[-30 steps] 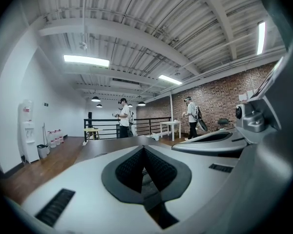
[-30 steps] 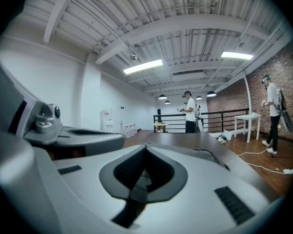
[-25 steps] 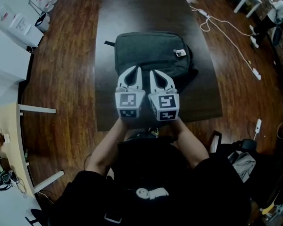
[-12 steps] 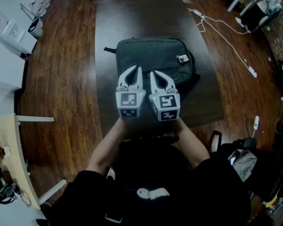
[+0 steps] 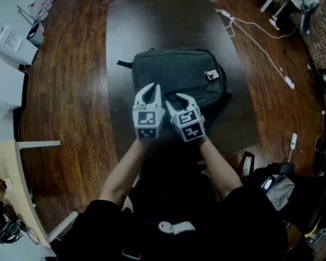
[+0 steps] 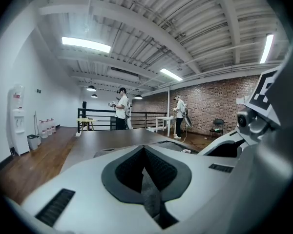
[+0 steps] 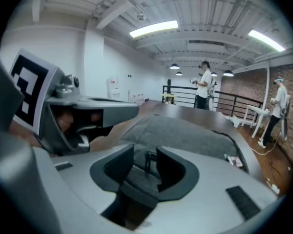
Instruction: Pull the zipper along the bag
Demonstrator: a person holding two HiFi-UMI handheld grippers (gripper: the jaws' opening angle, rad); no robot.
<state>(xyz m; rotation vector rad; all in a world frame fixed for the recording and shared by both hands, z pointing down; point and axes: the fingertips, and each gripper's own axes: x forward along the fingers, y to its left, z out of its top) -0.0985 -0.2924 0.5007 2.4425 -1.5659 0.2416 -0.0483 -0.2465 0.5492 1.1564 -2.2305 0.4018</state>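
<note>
A dark grey backpack (image 5: 179, 75) lies flat on the dark table (image 5: 152, 26), with a small white label (image 5: 210, 75) near its right side. Both grippers hover over the bag's near edge, side by side. My left gripper (image 5: 150, 87) has its pads together with nothing between them (image 6: 144, 150). To its right, my right gripper (image 5: 176, 98) is opening its jaws (image 7: 145, 152). A small dark zipper pull (image 7: 148, 161) shows in the gap on the bag's fabric (image 7: 185, 130), and neither pad presses on it.
The table's near edge (image 5: 206, 145) is just under my forearms. A white cable with a power strip (image 5: 261, 42) runs over the wooden floor at right. People (image 7: 203, 84) stand by a railing beyond the table. A water dispenser (image 6: 17, 118) stands at left.
The right gripper's jaws have spread apart and that gripper has tilted slightly to the left. The left gripper holds its place over the bag's near edge.
</note>
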